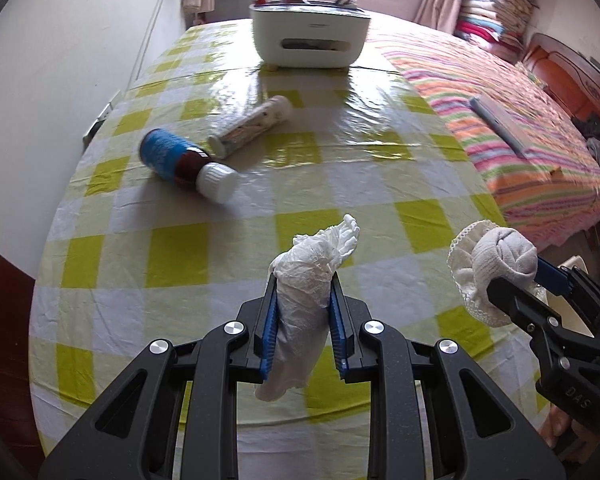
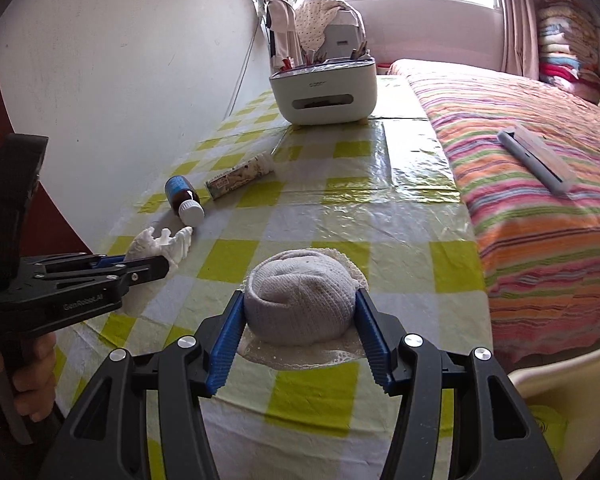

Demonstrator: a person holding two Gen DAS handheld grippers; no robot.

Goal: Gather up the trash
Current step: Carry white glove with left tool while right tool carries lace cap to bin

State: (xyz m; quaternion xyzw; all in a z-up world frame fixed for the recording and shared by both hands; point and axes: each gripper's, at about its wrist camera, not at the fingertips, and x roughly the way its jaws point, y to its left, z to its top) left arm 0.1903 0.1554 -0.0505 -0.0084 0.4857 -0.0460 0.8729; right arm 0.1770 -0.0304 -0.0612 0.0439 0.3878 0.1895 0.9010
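Here we hold two pieces of trash above the checked table (image 1: pixel 188 256), one in each gripper. Our left gripper (image 1: pixel 305 280) pinches a crumpled white tissue (image 1: pixel 308 280) between its blue pads (image 1: pixel 270 332); the tissue sticks out past the fingertips and hangs down behind them. Our right gripper (image 2: pixel 300 300) clamps a rolled grey sock (image 2: pixel 300 300) with a lacy white edge, its jaws partly spread around the bundle and pressing on both sides. In the left wrist view the two grippers sit near each other, the sock to the right of the tissue. Farther along the table lie a brown bottle (image 1: pixel 180 162) with a white cap and a white tube (image 1: pixel 252 124), both on their sides and just beside each other. Beyond them stands a white box (image 1: pixel 310 36). To the right we see a striped bed (image 2: pixel 540 200) with a grey case (image 2: pixel 536 156) lying on it.
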